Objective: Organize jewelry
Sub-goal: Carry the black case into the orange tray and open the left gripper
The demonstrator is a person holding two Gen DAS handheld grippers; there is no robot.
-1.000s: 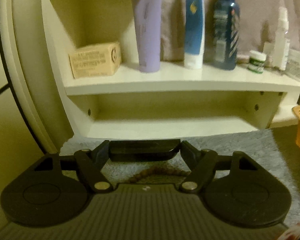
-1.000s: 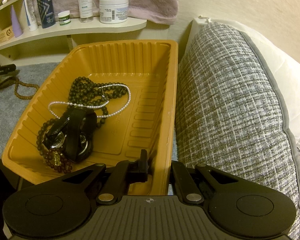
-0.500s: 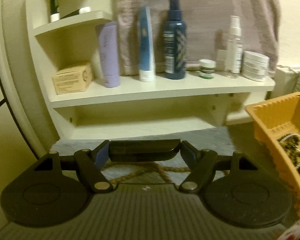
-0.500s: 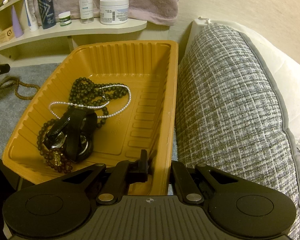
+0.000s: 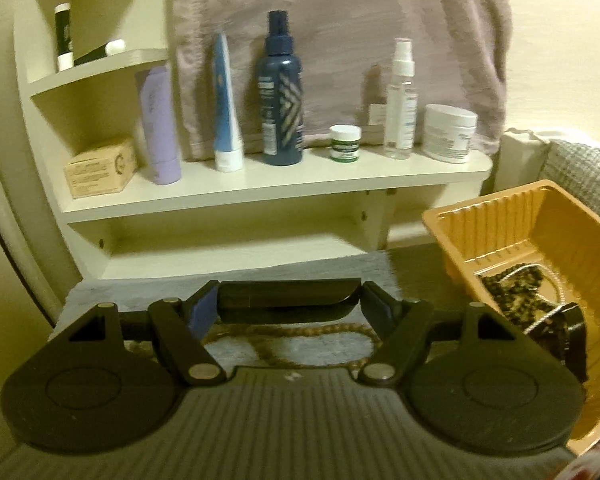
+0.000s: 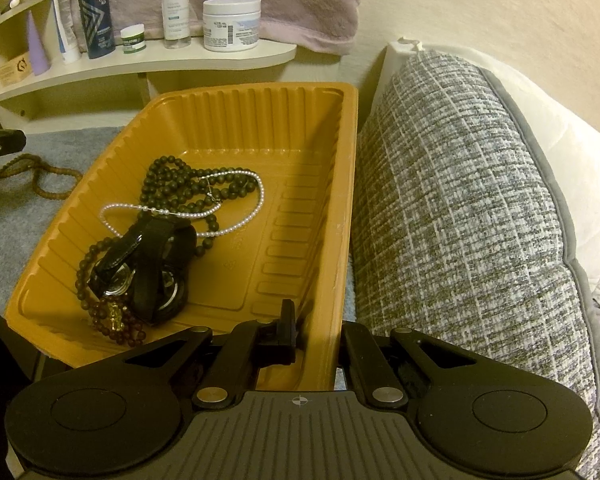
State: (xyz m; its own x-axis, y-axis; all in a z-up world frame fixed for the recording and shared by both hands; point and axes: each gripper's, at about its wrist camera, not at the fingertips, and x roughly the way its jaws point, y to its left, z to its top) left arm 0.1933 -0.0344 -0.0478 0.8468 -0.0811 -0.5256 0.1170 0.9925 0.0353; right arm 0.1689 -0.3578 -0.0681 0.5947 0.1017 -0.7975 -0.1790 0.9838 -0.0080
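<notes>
The right tongs (image 6: 318,344) pinch the orange tray (image 6: 342,216) by its near-right wall, likely steadying it, while the left tongs (image 5: 288,300) grip a dark case (image 5: 288,295) above the brown bead strand (image 5: 296,334).

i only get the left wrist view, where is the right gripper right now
Observer: The right gripper sits at the near right wall of the orange tray. One finger is inside the tray, the other is hidden outside the wall, and it looks closed on that wall.
Operator: i see just a sliver of beads in there, anything else
Observer: Yes, a black-strapped watch lies on top of the dark beads at the tray's near left.
Operator: whats past the tray on the far side from me
Observer: A grey woven cushion runs along the tray's whole right side, with a white pillow behind it.
</notes>
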